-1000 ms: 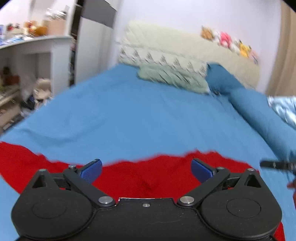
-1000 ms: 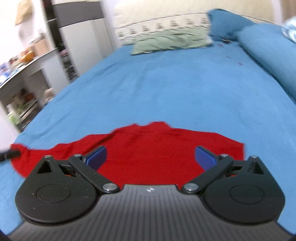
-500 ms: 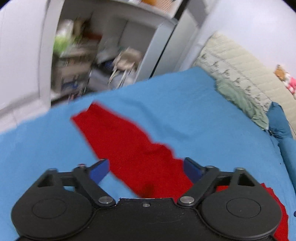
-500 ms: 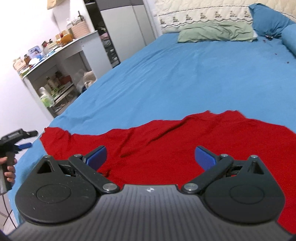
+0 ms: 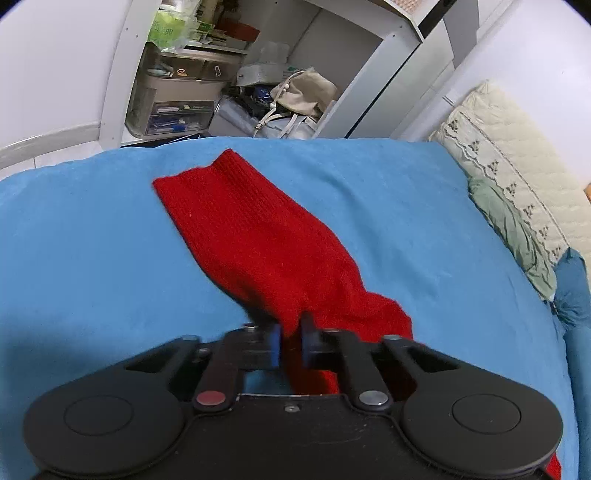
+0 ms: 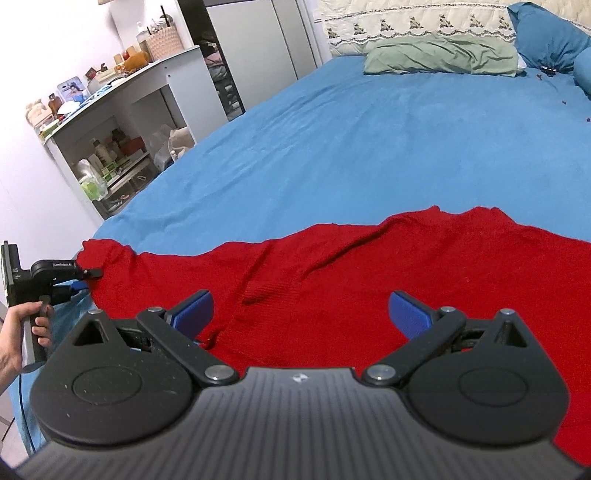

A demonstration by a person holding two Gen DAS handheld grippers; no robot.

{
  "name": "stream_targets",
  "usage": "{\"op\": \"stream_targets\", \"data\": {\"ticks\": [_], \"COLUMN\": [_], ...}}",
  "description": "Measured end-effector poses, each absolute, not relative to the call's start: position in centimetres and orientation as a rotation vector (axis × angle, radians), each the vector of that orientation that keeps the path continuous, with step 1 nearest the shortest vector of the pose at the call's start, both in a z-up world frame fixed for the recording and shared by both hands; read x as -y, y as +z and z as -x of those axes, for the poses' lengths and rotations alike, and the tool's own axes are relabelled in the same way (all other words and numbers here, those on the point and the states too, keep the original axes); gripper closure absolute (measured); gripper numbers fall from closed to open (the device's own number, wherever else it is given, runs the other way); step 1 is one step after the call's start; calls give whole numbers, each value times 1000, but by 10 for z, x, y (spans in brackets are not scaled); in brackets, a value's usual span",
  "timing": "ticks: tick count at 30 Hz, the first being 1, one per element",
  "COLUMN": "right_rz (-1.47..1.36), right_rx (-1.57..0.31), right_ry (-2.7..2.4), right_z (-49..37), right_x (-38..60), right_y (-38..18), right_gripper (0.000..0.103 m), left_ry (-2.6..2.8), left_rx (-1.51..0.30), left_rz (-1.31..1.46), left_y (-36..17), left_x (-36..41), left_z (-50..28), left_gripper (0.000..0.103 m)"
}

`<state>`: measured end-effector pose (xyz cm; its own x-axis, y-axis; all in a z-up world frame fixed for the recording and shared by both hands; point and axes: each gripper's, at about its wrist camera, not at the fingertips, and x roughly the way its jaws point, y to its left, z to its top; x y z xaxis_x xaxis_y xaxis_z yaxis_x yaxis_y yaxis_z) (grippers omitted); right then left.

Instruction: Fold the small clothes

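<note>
Since the earlier frames, both of my grippers have swung left and dipped toward the near edge of the bed, and the jaws of my left gripper (image 5: 290, 343) have just been closing; now its blue pads are pinched together on a fold of the red knitted sweater (image 5: 266, 243).

From the left wrist view, the sweater's sleeve stretches away from my pads across the blue bedsheet (image 5: 92, 240), its ribbed cuff (image 5: 221, 166) lying flat near the edge of the mattress. The cloth rises into a small ridge where I clamp it. Beyond the bed stands a white open shelving unit (image 5: 122, 74) crammed with boxes and clear drawers, and a beige handbag (image 5: 303, 92) slumps on the floor beside it. At the right, a pale green pillow (image 5: 517, 236) leans on the cream quilted headboard (image 5: 517, 147).

From the right wrist view, my right gripper (image 6: 301, 314) hovers low over the sweater (image 6: 369, 266), jaws wide apart, nothing between them. The garment's body spreads in wrinkles across the near part of the sheet (image 6: 369, 140). At the far left, my left gripper (image 6: 86, 275) shows side-on, nipping the sleeve end at the mattress edge, with the person's hand (image 6: 22, 336) wrapped around its handle. The green pillow (image 6: 439, 55) and a blue pillow (image 6: 546, 33) sit at the head of the bed.
</note>
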<state>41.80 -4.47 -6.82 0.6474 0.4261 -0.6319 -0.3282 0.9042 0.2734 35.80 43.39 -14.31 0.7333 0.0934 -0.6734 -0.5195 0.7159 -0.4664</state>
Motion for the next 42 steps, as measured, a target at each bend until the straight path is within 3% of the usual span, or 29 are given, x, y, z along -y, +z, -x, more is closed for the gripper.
{"op": "stream_targets", "data": {"ticks": [9, 17, 20, 24, 30, 31, 33, 35, 38, 42], "right_rz": [-176, -231, -218, -197, -170, -158, -133, -118, -95, 21], "right_rx": [-713, -648, -636, -637, -723, -735, -742, -736, -707, -712], "right_ry": [395, 304, 248, 175, 122, 122, 130, 142, 177, 253], "right_z": [-417, -406, -398, -384, -373, -373, -372, -372, -377, -387], "right_x": [68, 126, 153, 193, 231, 233, 234, 231, 222, 187], "right_y": [-65, -43, -36, -36, -57, -61, -66, -69, -64, -59], "right_gripper": [0, 0, 0, 0, 0, 0, 0, 0, 0, 0], "left_ry": [235, -182, -298, -355, -406, -413, -427, -445, -417, -273], "left_rx": [-555, -440, -462, -573, -766, -768, -755, -746, -658, -608], "left_rz": [458, 242, 210, 173, 81, 51, 21, 14, -41, -95], "left_y": [-62, 23, 14, -40, -123, -126, -118, -106, -90, -86], "left_x": [-362, -179, -104, -26, 24, 27, 25, 13, -10, -57], "left_z": [-367, -391, -400, -411, -407, -403, -393, -382, -348, -318], "left_gripper": [97, 97, 97, 97, 96, 92, 76, 32, 5, 4]}}
